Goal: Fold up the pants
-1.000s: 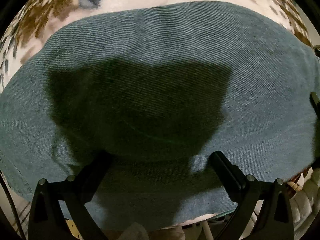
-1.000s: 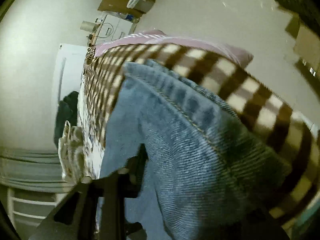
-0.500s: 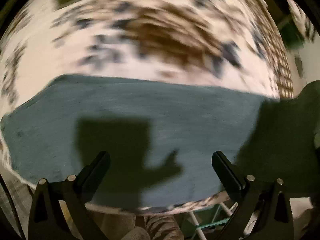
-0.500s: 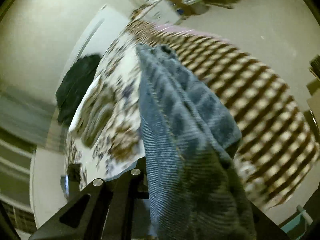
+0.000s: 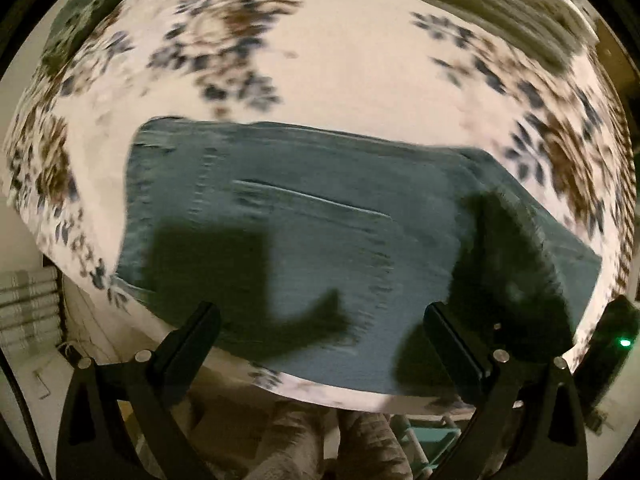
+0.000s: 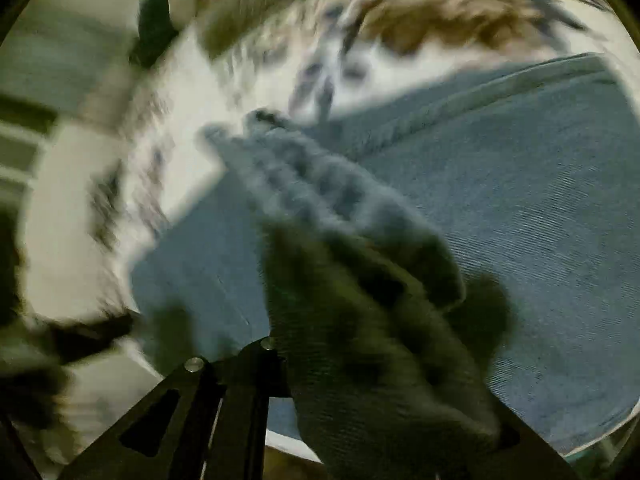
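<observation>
Left wrist view looks down on the blue denim pants (image 5: 304,232), which lie spread flat on a bed covered by a floral sheet (image 5: 352,64) (white with brown and blue-grey sprays). The left claw (image 5: 320,320) hangs above the near edge of the denim with its two black fingers (image 5: 192,336) spread wide apart and nothing between them. Dark shadows fall across the cloth, one of them near the folded right end. At the bottom, the person's legs show below the edge of the bed. The picture is blurred, so seams and pockets are hard to read.

Right wrist view shows the right claw (image 6: 360,368) clenched on a bunched fold of the pants (image 6: 540,208), the fabric rising from between the fingers and draping over the right one, while the rest of the denim lies on the sheet (image 6: 192,176) beyond.
</observation>
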The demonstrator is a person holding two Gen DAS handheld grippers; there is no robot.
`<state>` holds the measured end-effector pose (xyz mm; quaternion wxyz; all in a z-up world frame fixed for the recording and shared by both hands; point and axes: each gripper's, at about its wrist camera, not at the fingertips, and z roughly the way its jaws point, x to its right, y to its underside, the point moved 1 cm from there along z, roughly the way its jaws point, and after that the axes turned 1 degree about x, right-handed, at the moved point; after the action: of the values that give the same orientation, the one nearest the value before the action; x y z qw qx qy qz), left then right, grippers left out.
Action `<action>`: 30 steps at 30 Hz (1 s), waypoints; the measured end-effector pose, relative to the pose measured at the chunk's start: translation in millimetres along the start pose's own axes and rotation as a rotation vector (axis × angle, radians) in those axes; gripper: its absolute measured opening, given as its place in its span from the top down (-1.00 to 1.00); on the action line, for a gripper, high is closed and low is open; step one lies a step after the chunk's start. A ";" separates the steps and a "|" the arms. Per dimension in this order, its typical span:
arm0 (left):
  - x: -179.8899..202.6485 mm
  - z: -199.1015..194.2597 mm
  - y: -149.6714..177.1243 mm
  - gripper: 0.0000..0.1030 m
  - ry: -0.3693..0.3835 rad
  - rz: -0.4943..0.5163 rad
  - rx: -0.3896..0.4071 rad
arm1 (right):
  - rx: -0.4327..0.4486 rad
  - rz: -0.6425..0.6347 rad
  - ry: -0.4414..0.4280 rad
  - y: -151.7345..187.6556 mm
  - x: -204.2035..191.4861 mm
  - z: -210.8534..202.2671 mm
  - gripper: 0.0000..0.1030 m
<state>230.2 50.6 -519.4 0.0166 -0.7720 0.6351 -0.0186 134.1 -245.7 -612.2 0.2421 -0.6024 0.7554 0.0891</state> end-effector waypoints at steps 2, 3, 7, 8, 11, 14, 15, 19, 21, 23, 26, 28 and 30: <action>-13.1 2.1 -5.7 -1.00 0.019 -0.018 0.004 | -0.042 -0.043 0.031 2.2 -14.9 14.5 -0.01; -18.0 3.4 -7.1 -1.00 0.031 -0.029 0.002 | -0.065 -0.057 0.001 2.2 -23.8 16.4 -0.27; -22.2 6.2 -13.9 -1.00 0.141 -0.049 0.003 | -0.122 -0.114 -0.103 2.0 -56.6 -5.1 -0.77; -16.4 5.4 -15.5 -1.00 0.161 -0.042 0.005 | -0.122 -0.108 -0.129 2.0 -55.7 -16.7 -0.77; 6.1 19.2 -22.9 -1.00 0.254 -0.003 -0.025 | -0.111 -0.031 -0.120 -6.9 -36.9 -45.2 -0.77; 42.9 34.6 -22.2 -1.00 0.330 0.028 -0.078 | -0.096 0.051 -0.002 -7.7 1.7 -63.0 -0.77; 51.9 37.7 -18.7 -1.00 0.318 0.050 -0.086 | -0.099 0.076 0.031 -9.3 9.0 -65.6 -0.77; 86.7 69.4 -9.4 -0.81 0.232 0.156 -0.099 | -0.083 0.186 0.137 -6.8 60.6 -82.1 -0.77; 96.4 78.5 -6.5 -0.42 0.169 0.214 -0.057 | -0.068 0.229 0.168 -1.5 79.9 -90.5 -0.77; 96.6 71.0 -5.3 0.56 0.181 0.246 -0.004 | -0.062 0.258 0.189 4.8 101.1 -100.6 -0.77; 88.9 57.6 -8.0 0.63 0.194 0.271 0.017 | -0.079 0.292 0.263 17.5 124.7 -105.7 -0.77; 84.8 58.0 -9.3 0.56 0.197 0.282 0.006 | -0.092 0.336 0.281 25.1 134.0 -105.7 -0.76; 81.0 55.3 -9.1 0.34 0.177 0.280 -0.003 | -0.103 0.371 0.290 31.7 142.6 -102.4 -0.75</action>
<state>257.4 -27.0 -573.6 -0.0380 -0.6712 0.7356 -0.0831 55.1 -404.8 -595.8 0.0796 -0.4712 0.8745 0.0828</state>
